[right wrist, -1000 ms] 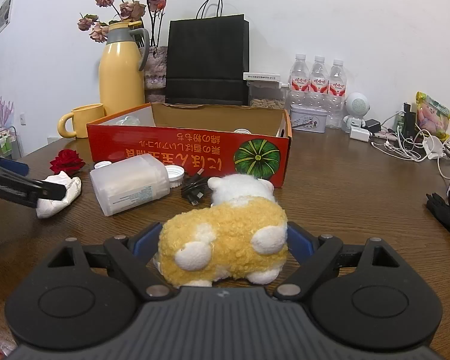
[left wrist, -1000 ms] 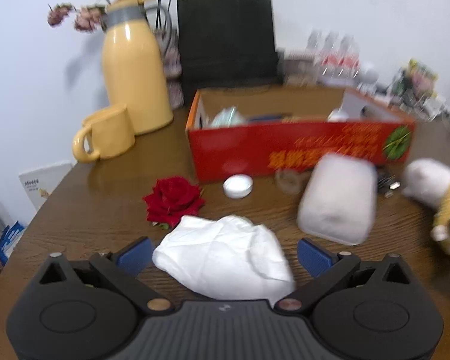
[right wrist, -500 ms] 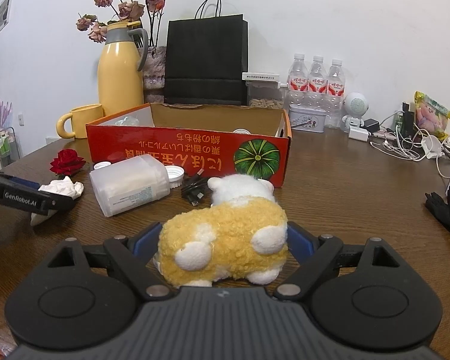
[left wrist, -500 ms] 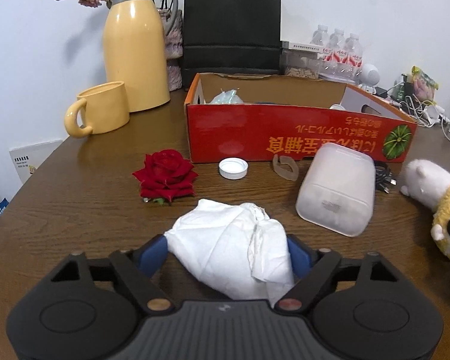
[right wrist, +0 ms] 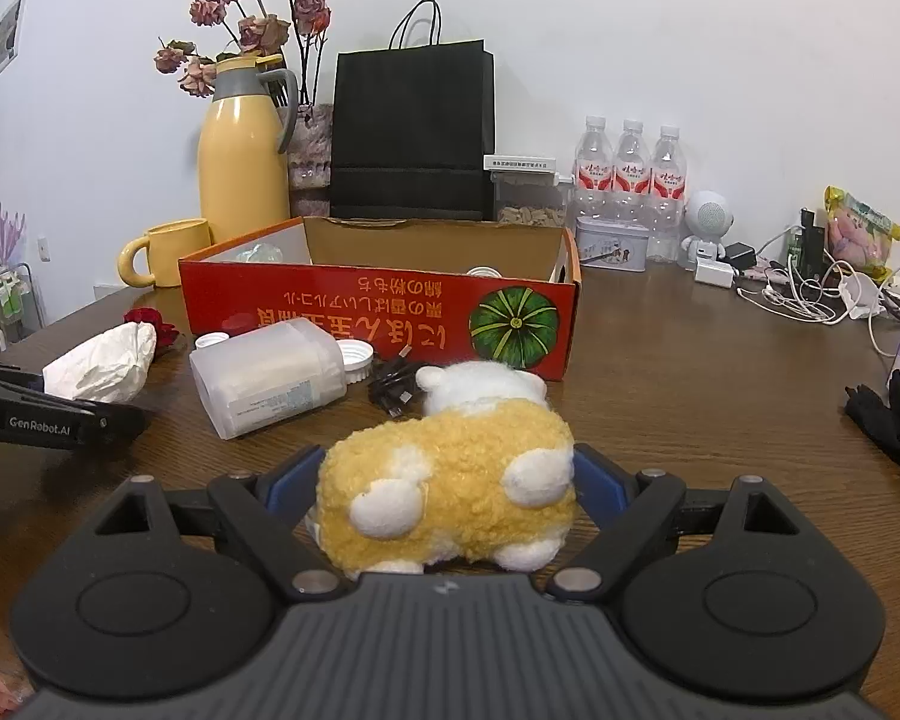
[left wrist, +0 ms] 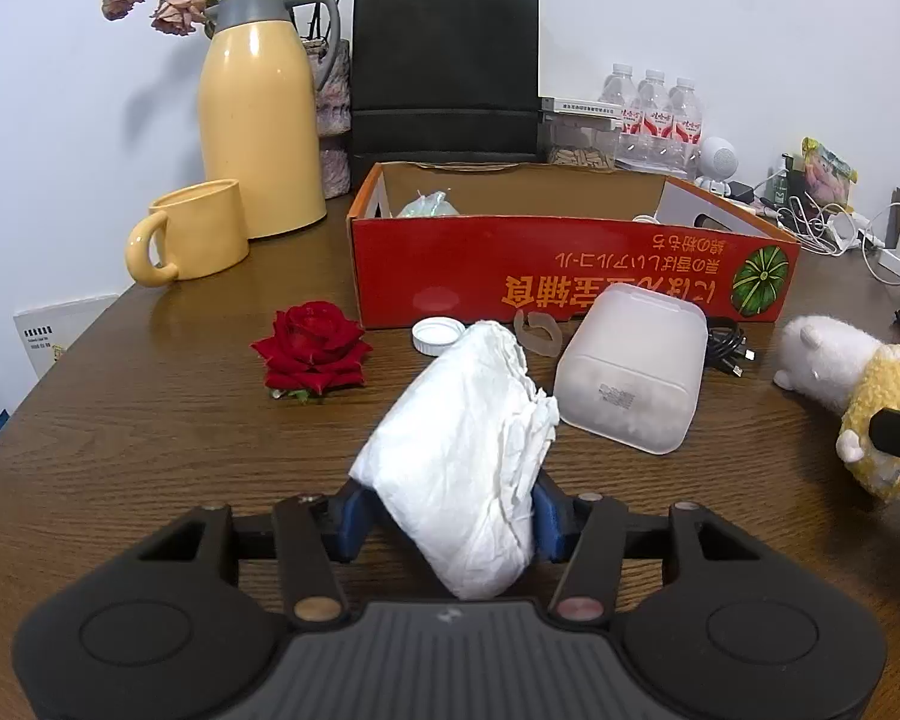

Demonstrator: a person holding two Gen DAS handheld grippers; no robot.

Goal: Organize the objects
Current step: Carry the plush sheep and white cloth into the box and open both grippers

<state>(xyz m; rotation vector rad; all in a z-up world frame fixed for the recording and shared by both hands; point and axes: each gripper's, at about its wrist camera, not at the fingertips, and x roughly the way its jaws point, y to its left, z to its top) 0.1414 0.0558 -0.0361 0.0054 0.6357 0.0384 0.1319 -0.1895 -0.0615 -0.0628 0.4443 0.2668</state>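
Note:
My left gripper (left wrist: 447,516) is shut on a crumpled white cloth (left wrist: 468,450) and holds it lifted off the brown table; the cloth also shows in the right wrist view (right wrist: 105,360). My right gripper (right wrist: 447,483) is shut on a yellow and white plush sheep (right wrist: 450,480) that rests on the table; the sheep shows at the right of the left wrist view (left wrist: 858,384). An open red cardboard box (left wrist: 570,276) stands behind, with a few items inside. A red rose (left wrist: 312,348), a white cap (left wrist: 437,336) and a lying translucent plastic jar (left wrist: 636,378) are in front of it.
A yellow thermos (left wrist: 258,114) and yellow mug (left wrist: 192,234) stand at the back left, a black paper bag (left wrist: 447,66) behind the box. Water bottles (right wrist: 630,174), chargers and cables (right wrist: 810,294) crowd the back right. A black cable (left wrist: 729,348) lies by the jar. A black glove (right wrist: 894,420) lies far right.
My left gripper closed on the white cloth and lifted it, bunching it upright. The right gripper and sheep stayed put.

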